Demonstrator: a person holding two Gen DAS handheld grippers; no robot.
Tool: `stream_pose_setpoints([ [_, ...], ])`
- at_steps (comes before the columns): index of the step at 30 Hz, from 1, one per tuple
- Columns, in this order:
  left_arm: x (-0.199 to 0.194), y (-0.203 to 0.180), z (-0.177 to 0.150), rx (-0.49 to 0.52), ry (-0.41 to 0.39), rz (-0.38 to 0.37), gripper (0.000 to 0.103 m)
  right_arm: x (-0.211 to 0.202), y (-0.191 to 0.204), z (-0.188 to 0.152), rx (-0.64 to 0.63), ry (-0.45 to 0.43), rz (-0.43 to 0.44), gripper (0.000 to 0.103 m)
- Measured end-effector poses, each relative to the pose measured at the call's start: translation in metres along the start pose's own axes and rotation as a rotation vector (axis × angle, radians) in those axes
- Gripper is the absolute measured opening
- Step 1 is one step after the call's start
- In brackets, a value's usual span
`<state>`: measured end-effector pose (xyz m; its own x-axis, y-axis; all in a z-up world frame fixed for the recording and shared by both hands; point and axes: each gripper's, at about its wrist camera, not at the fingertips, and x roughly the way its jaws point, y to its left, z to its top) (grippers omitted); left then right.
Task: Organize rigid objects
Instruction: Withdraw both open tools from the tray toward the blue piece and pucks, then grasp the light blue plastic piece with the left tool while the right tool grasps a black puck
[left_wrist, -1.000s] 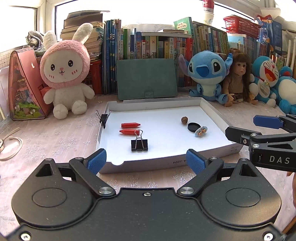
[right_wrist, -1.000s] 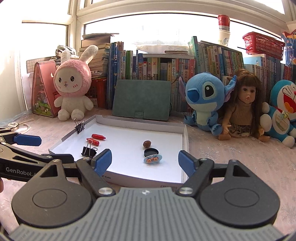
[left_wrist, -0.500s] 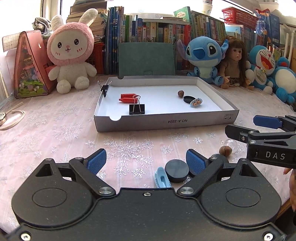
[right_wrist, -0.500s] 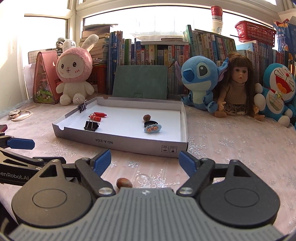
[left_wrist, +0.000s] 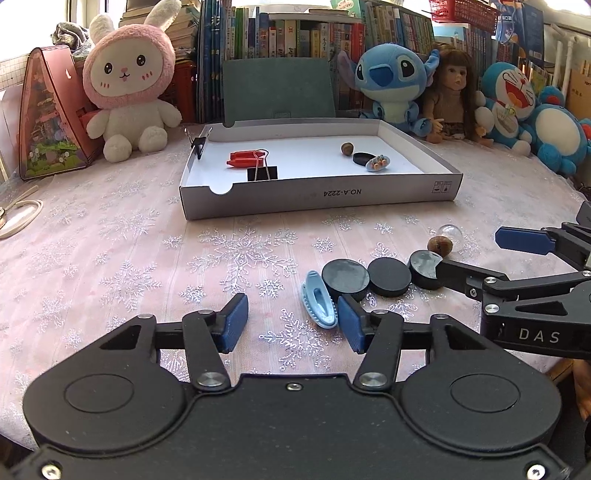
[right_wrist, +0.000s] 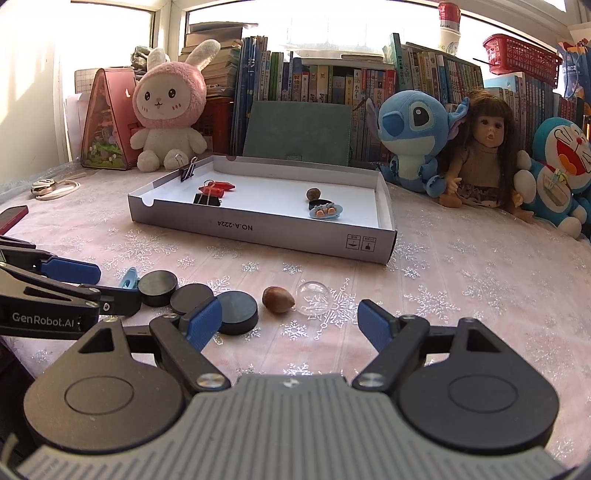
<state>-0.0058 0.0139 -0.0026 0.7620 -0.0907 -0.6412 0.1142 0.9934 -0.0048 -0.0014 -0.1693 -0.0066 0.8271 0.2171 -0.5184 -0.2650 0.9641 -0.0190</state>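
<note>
We see a surface (left_wrist: 110, 236) covered with a pink snowflake-patterned cloth, and toward its far edge a shallow white cardboard box tray (left_wrist: 317, 197). Inside the tray lie two red crayon-like sticks (left_wrist: 242, 159) and a black binder clip (left_wrist: 262, 172) near its left side, with a brown nut (left_wrist: 347, 148), a black disc (left_wrist: 362, 158) and a small blue clip (left_wrist: 377, 163) near its right side; another binder clip (left_wrist: 199, 142) grips the left wall. Near the surface's front edge lies a row: a light blue plastic hair clip (left_wrist: 319, 302), three black round discs (right_wrist: 195, 297), a brown acorn-like nut (right_wrist: 277, 300) and a clear glass ball (right_wrist: 314, 297). Our left gripper (left_wrist: 291, 323) has just been closing its fingers, which stand part open over bare cloth, the hair clip just beside the right pad, nothing pressed. Our right gripper (right_wrist: 290, 323) holds its fingers wide open, with the nut and ball lying just ahead of the gap and one disc at its left pad.
</note>
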Motion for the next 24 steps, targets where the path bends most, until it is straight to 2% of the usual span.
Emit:
stream_pose_setpoints([
  [6,0.000,0.009,0.000,-0.003,-0.005,0.036,0.051,-0.001,0.007,-0.001,-0.004,0.004,0.042,0.085],
  [15,-0.001,0.030,-0.002,-0.026,-0.009,0.110,0.051,0.002,0.016,-0.002,0.011,0.014,0.076,0.060],
  [17,-0.002,0.031,-0.002,-0.035,-0.011,0.100,0.051,0.003,0.019,-0.003,0.005,0.018,0.080,0.056],
  [21,-0.002,0.024,-0.003,-0.043,-0.016,0.033,0.051,0.007,0.024,-0.003,-0.008,0.025,0.072,0.054],
  [24,0.001,0.015,-0.002,-0.032,-0.026,0.032,0.051,0.009,0.027,-0.004,-0.020,0.025,0.055,0.052],
])
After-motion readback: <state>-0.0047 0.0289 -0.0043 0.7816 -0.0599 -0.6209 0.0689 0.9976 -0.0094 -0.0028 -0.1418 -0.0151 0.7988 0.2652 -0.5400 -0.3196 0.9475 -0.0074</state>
